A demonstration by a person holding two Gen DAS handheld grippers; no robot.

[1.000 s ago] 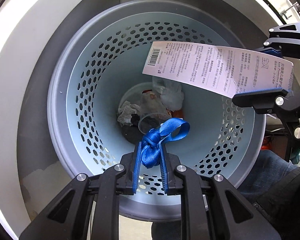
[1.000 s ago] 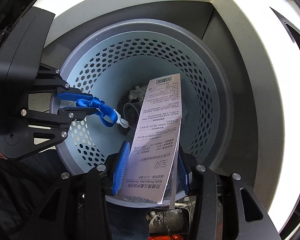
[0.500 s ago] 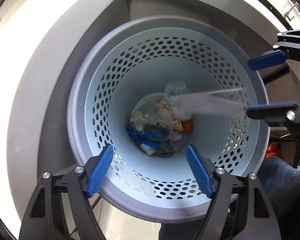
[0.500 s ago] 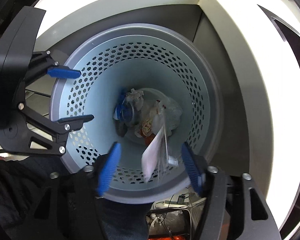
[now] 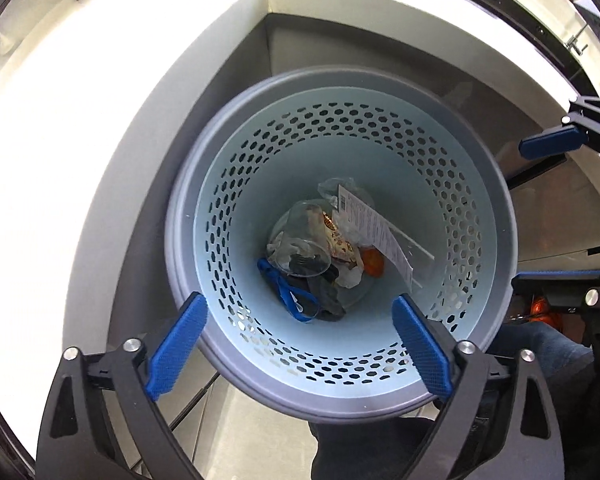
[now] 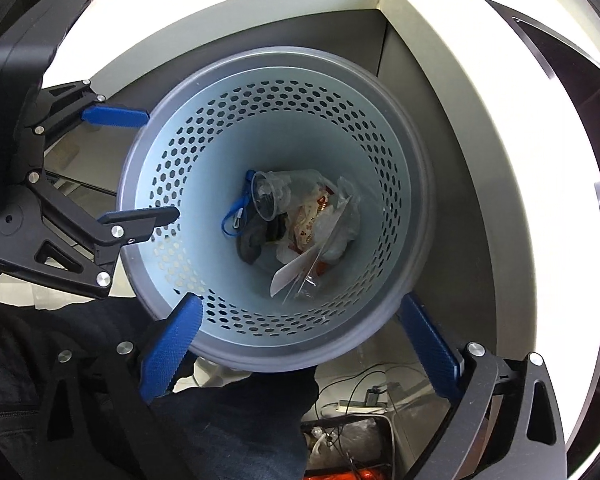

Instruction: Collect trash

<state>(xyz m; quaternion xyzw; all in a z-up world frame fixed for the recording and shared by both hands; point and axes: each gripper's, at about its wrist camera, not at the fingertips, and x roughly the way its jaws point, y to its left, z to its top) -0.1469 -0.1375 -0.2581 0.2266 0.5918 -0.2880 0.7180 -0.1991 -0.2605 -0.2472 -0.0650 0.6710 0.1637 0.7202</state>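
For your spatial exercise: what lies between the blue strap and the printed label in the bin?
In the left wrist view, a clear plastic cup and crumpled wrappers lie between blue strap and printed label.

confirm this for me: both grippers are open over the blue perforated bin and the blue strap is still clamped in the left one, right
Not quite. The left gripper is open and empty; the blue strap lies at the bottom of the blue perforated bin among the other trash, as the left wrist view shows. The rest holds: the right gripper is open over the bin too.
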